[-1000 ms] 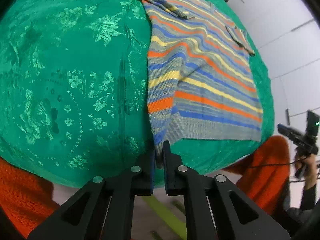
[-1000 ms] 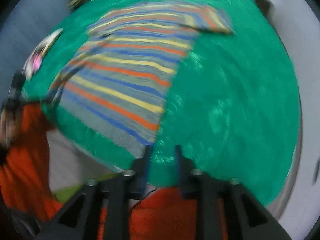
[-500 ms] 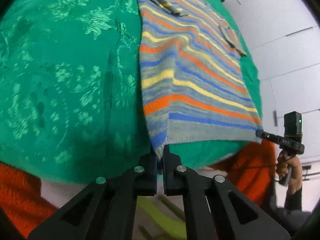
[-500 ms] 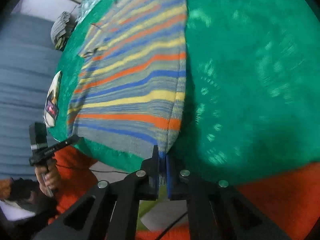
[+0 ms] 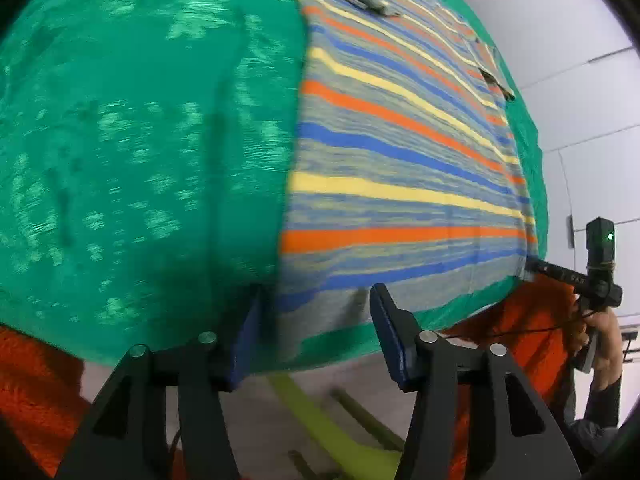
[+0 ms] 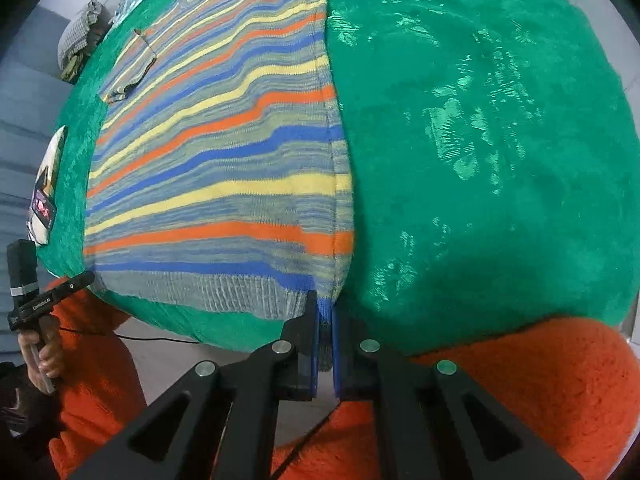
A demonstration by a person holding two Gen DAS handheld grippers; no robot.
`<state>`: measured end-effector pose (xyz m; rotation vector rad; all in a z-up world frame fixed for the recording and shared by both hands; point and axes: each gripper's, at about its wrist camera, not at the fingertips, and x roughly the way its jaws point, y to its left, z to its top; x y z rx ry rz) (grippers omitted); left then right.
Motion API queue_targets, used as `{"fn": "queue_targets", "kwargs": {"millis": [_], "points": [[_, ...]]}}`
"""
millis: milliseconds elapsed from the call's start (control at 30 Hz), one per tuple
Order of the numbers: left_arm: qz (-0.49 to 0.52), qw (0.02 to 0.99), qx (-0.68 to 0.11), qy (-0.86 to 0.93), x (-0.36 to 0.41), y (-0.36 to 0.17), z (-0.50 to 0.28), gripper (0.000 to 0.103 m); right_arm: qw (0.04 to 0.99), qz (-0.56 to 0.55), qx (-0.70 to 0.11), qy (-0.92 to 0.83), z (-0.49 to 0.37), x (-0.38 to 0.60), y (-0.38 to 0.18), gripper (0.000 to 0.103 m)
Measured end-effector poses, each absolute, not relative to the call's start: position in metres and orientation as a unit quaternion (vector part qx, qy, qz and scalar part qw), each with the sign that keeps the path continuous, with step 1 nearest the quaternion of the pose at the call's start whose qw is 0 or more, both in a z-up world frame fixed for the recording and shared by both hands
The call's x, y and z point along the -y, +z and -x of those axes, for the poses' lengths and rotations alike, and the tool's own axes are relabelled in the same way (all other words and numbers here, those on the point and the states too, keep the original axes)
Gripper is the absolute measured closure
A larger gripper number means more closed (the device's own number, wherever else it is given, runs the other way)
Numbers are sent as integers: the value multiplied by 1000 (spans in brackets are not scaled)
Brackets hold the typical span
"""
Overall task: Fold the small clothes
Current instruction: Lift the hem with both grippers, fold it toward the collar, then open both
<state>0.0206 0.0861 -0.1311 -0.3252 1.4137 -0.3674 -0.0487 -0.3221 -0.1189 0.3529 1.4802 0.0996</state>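
A striped knit sweater point(image 5: 400, 152) in grey, blue, orange and yellow lies flat on a green patterned cloth point(image 5: 140, 140), its hem at the near table edge. My left gripper point(image 5: 316, 308) is open, its jaws wide apart at the hem's left corner, which hangs loose between them. My right gripper point(image 6: 325, 312) is shut on the hem's right corner of the sweater point(image 6: 224, 168). Each gripper shows in the other's view, the right one point(image 5: 560, 272) and the left one point(image 6: 60, 288), both at the hem corners.
The green cloth point(image 6: 480, 140) covers the table to the right of the sweater. Orange fleece sleeves point(image 6: 520, 380) sit below the table edge. A folded grey garment point(image 6: 80, 36) and a card point(image 6: 48, 184) lie at the far left edge. Floor shows below.
My left gripper has opened and let go of the hem's left corner. My right gripper stays shut on the right corner; the hem has been drawn toward the near edge.
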Motion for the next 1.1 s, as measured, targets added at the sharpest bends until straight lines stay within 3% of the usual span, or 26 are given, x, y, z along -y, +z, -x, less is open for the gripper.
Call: {"fn": "queue_targets", "kwargs": {"millis": [33,67,333,567,1100], "points": [[130,737,-643,-159,-80,-132,-21,97,724,-166,-668,47,48,326,-122,98],[114,743,-644,-144,-78,-133,-22,101,725,-167,-667,47,50,329,-123,98],[43,770,-631,-88,-112,-93,2,102,736,-135,-661,51,64,315,-88,99],[22,747,-663,-49,-103,-136,-4,102,687,-100,-719,34,60,293,-143,99],[28,737,-673,-51,-106,-138,9,102,666,-72,-742,24,41,264,-163,99]]}}
